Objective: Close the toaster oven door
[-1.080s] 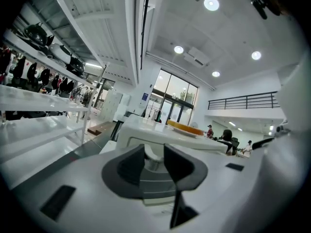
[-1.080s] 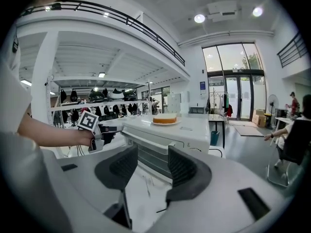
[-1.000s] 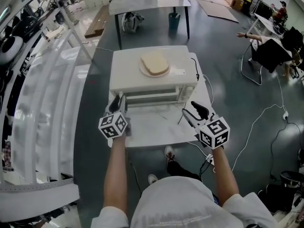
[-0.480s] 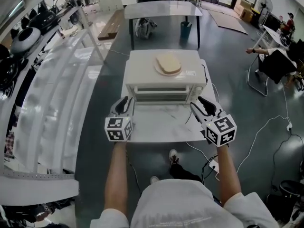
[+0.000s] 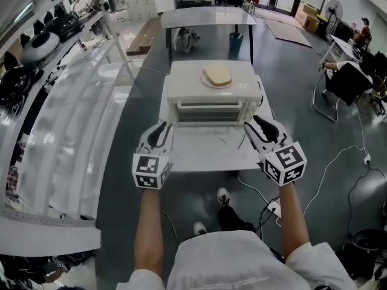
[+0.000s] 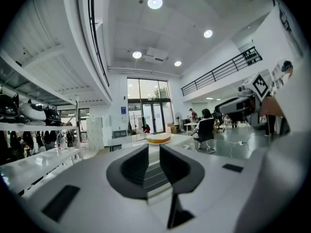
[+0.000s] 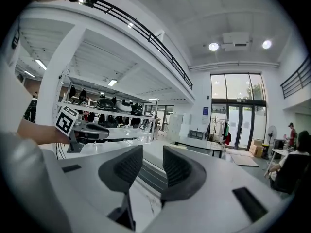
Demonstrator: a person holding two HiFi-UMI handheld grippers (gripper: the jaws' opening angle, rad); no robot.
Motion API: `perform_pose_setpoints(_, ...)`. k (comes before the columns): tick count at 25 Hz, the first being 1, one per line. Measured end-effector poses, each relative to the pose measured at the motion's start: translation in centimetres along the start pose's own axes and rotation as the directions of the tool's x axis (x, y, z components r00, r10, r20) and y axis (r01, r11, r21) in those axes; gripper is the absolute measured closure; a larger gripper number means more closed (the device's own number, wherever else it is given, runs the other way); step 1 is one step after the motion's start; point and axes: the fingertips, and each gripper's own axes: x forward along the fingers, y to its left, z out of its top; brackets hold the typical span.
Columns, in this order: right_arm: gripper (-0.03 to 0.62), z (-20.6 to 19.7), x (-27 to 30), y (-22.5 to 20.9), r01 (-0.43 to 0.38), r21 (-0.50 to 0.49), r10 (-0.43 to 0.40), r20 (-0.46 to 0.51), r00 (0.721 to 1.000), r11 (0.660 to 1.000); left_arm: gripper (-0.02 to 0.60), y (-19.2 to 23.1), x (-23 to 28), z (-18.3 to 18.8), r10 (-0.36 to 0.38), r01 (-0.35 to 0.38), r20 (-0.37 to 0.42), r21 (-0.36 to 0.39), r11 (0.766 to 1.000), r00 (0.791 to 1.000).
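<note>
Bread is sitting on a plate on top of the toaster oven. The oven is standing on the far half of the white desk, with its front facing the person. Its door is standing upright and looks flush against the front from here, so I am judging the closing as done.

That is probably why both tools are hanging clear of it. The left gripper and the right gripper are hovering over the desk's near part, 1 on each side of the oven's front. They are near it but touching nothing.

Both pairs of fingers are standing partly apart, having just been closing, and nothing is lying between either pair. Each gripper view is showing only the oven and the room through the gap. Both grippers are pointing roughly level toward the oven, which is reading to me as a hands-off posture. A shut door is needing no support, so there is nothing here for either gripper to be clamping.
</note>
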Motion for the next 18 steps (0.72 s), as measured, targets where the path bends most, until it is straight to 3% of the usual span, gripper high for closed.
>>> perform_pose_setpoints(10, 0.571, 1.8, -3.5, 4.8, 0.023, -0.099, -0.019, 0.034, 0.999, 0.995, 0.542, -1.7, -6.5, 2.7, -0.014, 0.012, 0.019, 0.079, 0.997, 1.0)
perform_pose_setpoints(18, 0.579, 3.0, -4.5, 6.6, 0.027, -0.109, -0.023, 0.036, 0.999, 0.994, 0.56, -3.2, -9.1, 4.1, -0.06, 0.055, 0.03, 0.141, 0.989, 0.998)
